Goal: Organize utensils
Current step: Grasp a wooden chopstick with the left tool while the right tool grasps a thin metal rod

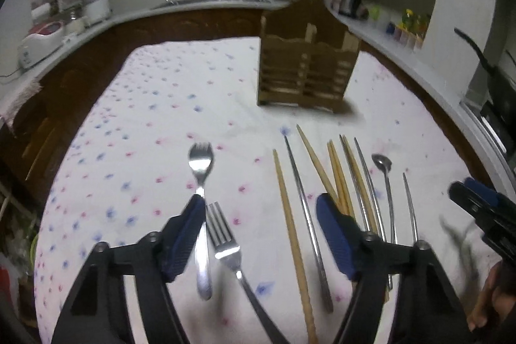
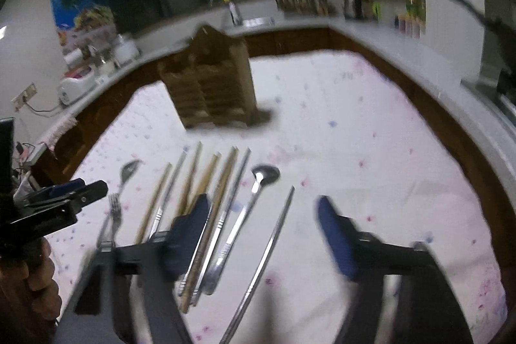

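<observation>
Wooden utensil holder [image 1: 308,66] stands upright beyond chopsticks [image 1: 292,228] and forks [image 1: 225,234].

Both grippers tilt down over the table. The left gripper [image 1: 261,211] and the right gripper [image 2: 262,215] each have jaws parted, pads pressing on nothing.
</observation>
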`<action>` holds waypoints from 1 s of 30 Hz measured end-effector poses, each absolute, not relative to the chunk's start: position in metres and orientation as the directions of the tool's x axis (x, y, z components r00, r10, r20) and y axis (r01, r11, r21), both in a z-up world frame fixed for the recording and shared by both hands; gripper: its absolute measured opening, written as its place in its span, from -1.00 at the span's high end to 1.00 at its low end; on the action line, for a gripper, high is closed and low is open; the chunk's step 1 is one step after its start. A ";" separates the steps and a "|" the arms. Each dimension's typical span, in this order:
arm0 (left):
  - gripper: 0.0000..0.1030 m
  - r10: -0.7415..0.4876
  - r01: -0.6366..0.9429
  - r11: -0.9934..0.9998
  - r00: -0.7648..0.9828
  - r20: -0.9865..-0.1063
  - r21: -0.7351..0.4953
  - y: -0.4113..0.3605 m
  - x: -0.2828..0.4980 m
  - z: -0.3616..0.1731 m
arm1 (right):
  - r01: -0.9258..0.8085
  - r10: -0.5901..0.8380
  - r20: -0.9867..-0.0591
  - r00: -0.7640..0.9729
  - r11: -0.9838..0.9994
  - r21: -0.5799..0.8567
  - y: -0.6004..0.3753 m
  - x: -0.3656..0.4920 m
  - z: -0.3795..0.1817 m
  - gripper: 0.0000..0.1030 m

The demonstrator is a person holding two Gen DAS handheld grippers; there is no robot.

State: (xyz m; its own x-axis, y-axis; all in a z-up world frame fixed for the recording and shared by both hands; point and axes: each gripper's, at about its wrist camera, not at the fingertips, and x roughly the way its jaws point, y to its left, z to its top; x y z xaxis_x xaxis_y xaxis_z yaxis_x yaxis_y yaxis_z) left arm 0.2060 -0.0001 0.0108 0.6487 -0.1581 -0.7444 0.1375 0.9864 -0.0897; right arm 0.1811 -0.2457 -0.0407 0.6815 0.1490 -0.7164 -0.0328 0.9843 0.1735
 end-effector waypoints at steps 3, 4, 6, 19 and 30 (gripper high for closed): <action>-0.02 -0.175 0.154 0.983 0.607 -0.775 -0.101 -0.009 0.227 0.006 | -0.009 0.160 -0.774 0.612 0.981 0.196 -0.250 0.202 -0.060 0.21; 0.01 -0.182 0.156 0.982 0.591 -0.786 -0.111 -0.010 0.235 0.005 | -0.001 0.162 -0.790 0.591 0.980 0.200 -0.252 0.207 -0.066 0.31; 0.01 -0.184 0.162 0.981 0.570 -0.800 -0.110 -0.012 0.253 -0.001 | 0.010 0.157 -0.812 0.562 0.980 0.197 -0.255 0.215 -0.075 0.40; 0.42 -0.189 0.203 0.972 0.401 -0.896 -0.115 -0.032 0.343 -0.050 | 0.046 0.123 -0.873 0.472 0.985 0.164 -0.259 0.246 -0.099 0.62; 0.83 -0.137 0.260 0.965 0.417 -0.898 -0.027 -0.051 0.355 -0.061 | -0.056 0.058 -0.885 0.462 0.998 0.035 -0.235 0.259 -0.101 0.75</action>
